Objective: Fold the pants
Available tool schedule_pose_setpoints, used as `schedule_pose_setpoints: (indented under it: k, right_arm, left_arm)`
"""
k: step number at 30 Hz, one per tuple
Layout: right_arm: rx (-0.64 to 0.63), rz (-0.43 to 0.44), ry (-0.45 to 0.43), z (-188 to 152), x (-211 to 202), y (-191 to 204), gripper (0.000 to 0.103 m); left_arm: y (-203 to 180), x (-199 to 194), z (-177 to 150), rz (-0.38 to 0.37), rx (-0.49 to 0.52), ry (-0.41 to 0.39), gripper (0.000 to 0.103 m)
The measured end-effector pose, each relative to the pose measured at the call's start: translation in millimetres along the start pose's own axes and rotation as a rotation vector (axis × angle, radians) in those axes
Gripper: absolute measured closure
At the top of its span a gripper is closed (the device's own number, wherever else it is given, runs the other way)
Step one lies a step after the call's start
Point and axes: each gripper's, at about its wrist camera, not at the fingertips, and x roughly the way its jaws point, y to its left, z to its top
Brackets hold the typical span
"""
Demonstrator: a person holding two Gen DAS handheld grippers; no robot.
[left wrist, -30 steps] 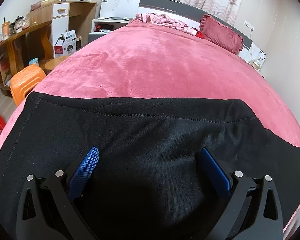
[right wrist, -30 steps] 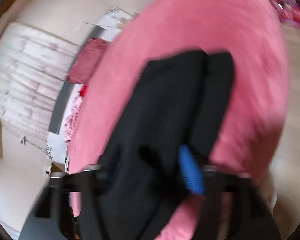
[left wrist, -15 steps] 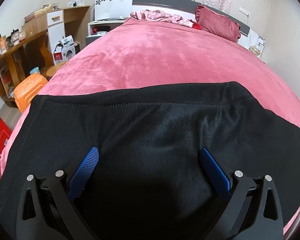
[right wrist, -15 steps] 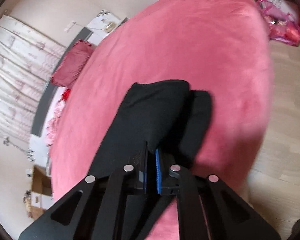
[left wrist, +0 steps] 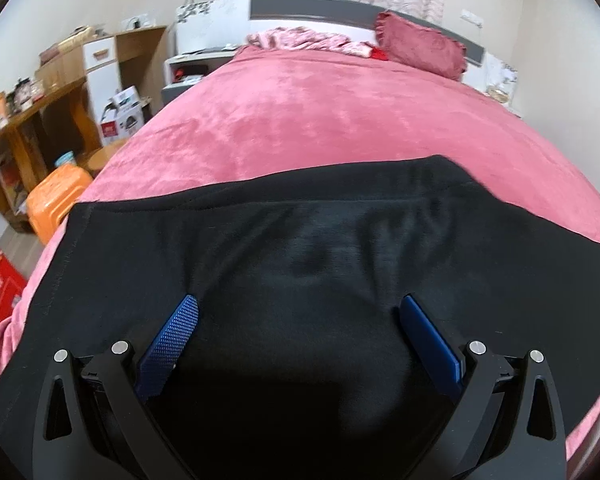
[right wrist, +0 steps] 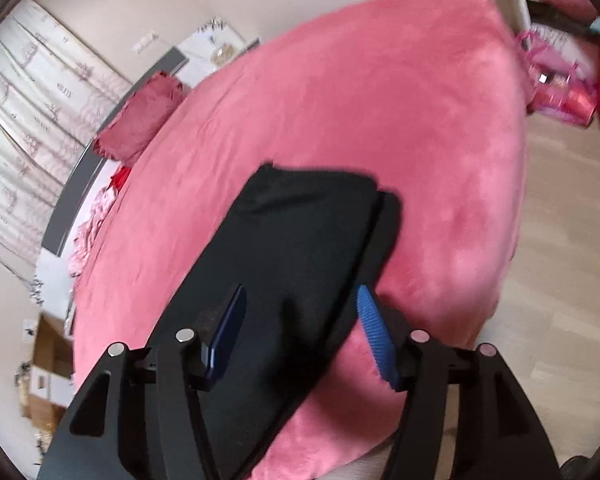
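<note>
The black pants (left wrist: 300, 248) lie flat near the front edge of a bed with a pink blanket (left wrist: 340, 128). In the right wrist view the pants (right wrist: 300, 232) run lengthwise away from me, one layer on another, with the lower layer showing along the right side. My left gripper (left wrist: 298, 316) is open, hovering over the black fabric with nothing between its blue fingers. My right gripper (right wrist: 300, 300) is open over the near part of the pants, its right finger (right wrist: 374, 328) at the fabric's right edge.
A dark red pillow (left wrist: 420, 50) and crumpled pink cloth (left wrist: 300, 38) lie at the headboard. An orange stool (left wrist: 56, 196), a wooden desk (left wrist: 32, 112) and boxes stand left of the bed. Wooden floor (right wrist: 560, 280) and a pink bag (right wrist: 556, 92) lie beyond the bed's right side.
My right gripper was shut on the pants half a second ago and has opened, letting the fabric go. The left gripper has stayed open and lifted back a little.
</note>
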Motion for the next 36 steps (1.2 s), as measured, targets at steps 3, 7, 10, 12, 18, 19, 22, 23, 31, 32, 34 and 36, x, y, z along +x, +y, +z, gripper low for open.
schedule_pose_setpoints:
  k: [3,7,10,12,18,19,22,23,31,32,34,36]
  right_arm:
    - [0.07,0.027,0.021,0.0,9.4,-4.9,0.097]
    - [-0.005,0.005,-0.043,1.9,-12.5,4.6,0.097]
    - [-0.048,-0.108,-0.014,-2.1,0.2,4.6,0.095]
    - [-0.022,-0.148,0.003,-5.2,8.4,0.2,0.083]
    - [-0.228,-0.126,-0.139,-29.8,-10.8,65.1,0.053]
    - [-0.314,-0.11,-0.144,-39.8,-6.5,87.3,0.052]
    - [-0.457,-0.013,-0.093,-74.6,4.2,123.9,0.044]
    - [-0.482,0.028,-0.066,-87.7,11.8,135.5,0.039]
    - [-0.591,0.073,0.063,-138.5,59.1,157.4,0.024]
    - [-0.576,0.077,0.073,-135.6,63.1,155.5,0.024]
    - [-0.538,0.103,0.084,-132.6,65.5,152.2,0.023]
    - [-0.528,0.107,0.092,-131.5,69.1,146.7,0.023]
  left_arm:
    - [-15.3,-2.4,-1.4,-0.057,0.049,0.0,0.003]
    - [-27.7,2.1,-8.7,-0.045,0.144,0.03,0.003]
    - [-25.9,2.2,-11.1,-0.06,0.148,0.032,0.003]
    - [-25.4,3.2,-10.6,-0.063,0.144,0.036,0.003]
    - [-20.1,-2.5,3.1,-0.099,0.099,0.058,0.003]
    - [-16.0,-5.9,8.1,-0.119,0.056,0.048,0.003]
    - [-9.4,-10.1,20.5,-0.167,-0.058,0.033,0.003]
    - [-9.4,-8.6,25.2,-0.187,-0.092,0.045,0.003]
    - [-56.5,2.8,52.1,-0.235,0.014,0.049,0.017]
    - [-63.4,5.0,53.9,-0.233,0.057,0.039,0.029]
    - [-76.4,18.4,58.3,-0.2,0.134,0.051,0.071]
    - [-80.9,32.7,63.5,-0.201,0.146,0.07,0.073]
